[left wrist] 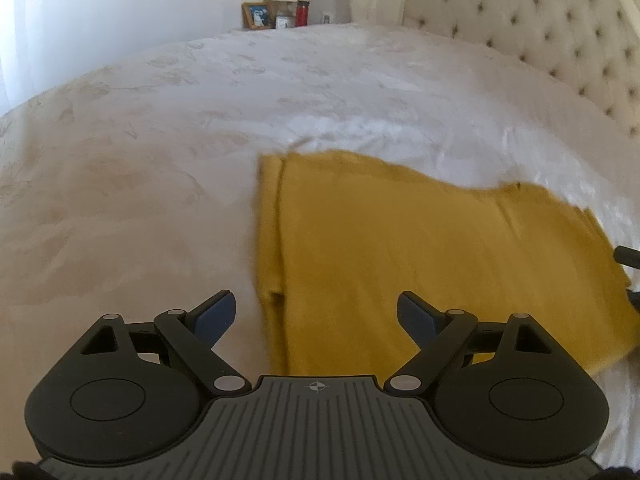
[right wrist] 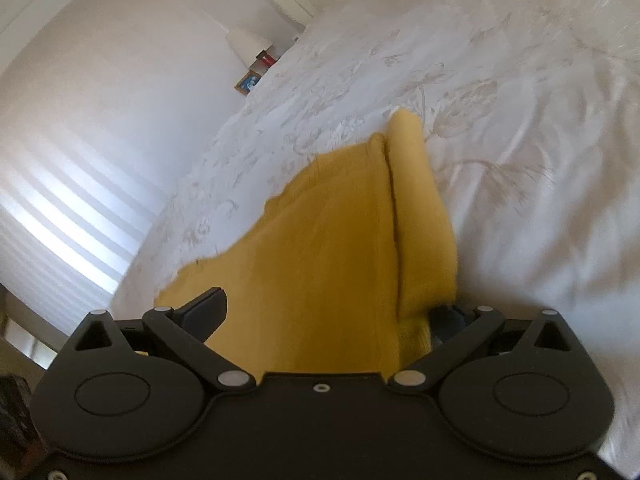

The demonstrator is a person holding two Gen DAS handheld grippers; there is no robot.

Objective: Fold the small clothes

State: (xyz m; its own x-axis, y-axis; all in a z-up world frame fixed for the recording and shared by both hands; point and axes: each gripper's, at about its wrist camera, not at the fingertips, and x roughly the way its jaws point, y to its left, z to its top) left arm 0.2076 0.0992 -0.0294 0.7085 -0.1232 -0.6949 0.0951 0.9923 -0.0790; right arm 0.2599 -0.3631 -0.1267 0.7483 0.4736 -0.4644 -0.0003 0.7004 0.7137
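mustard-yellow folded cloth [left wrist: 432, 256] on the white embroidered bed cover [left wrist: 168, 152]
left gripper [left wrist: 316, 316] fingers spread, released above the cloth's near edge; right gripper [right wrist: 328, 312] fingers apart, cloth lying between them.

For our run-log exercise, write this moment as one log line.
stage: mid-fold | mustard garment: flat on white bedspread | left gripper: open, over garment | right gripper: open, garment between fingers
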